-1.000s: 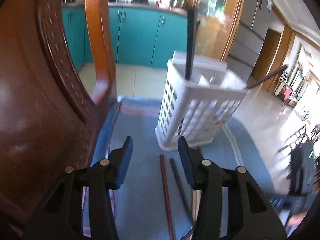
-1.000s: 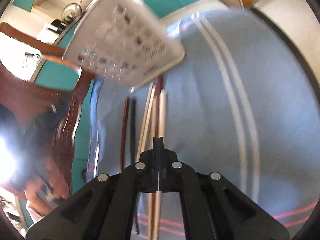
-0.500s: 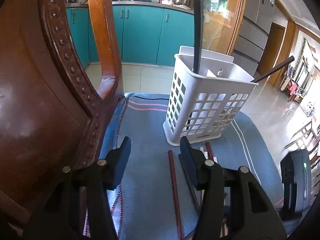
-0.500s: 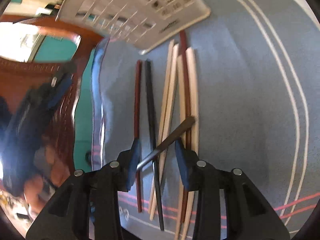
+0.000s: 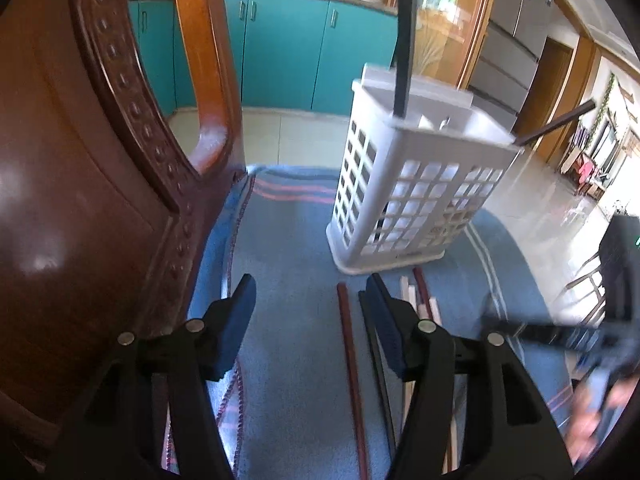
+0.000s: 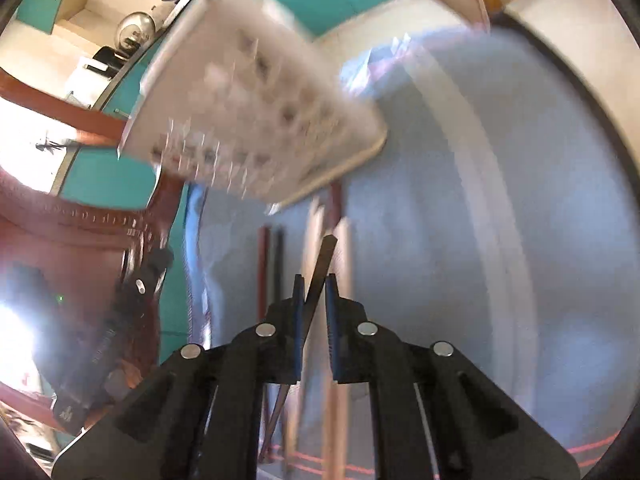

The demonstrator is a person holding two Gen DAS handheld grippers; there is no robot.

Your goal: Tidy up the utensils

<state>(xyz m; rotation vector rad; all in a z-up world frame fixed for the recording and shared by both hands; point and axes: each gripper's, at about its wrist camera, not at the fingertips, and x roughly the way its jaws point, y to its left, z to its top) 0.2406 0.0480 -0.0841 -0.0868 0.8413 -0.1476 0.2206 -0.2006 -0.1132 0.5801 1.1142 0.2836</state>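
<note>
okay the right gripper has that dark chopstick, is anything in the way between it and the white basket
Nothing visible blocks it. The right gripper, whose jaws have just been closing, pinches the dark chopstick above the loose chopsticks on the blue cloth; the white basket stands just beyond.

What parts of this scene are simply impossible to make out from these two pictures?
- Left wrist view: the white utensil basket's contents, behind its lattice walls.
- Left wrist view: the right gripper, blurred at the right edge.
- Right wrist view: the chopsticks on the cloth, smeared and partly behind the right gripper, shut on a dark chopstick.
</note>
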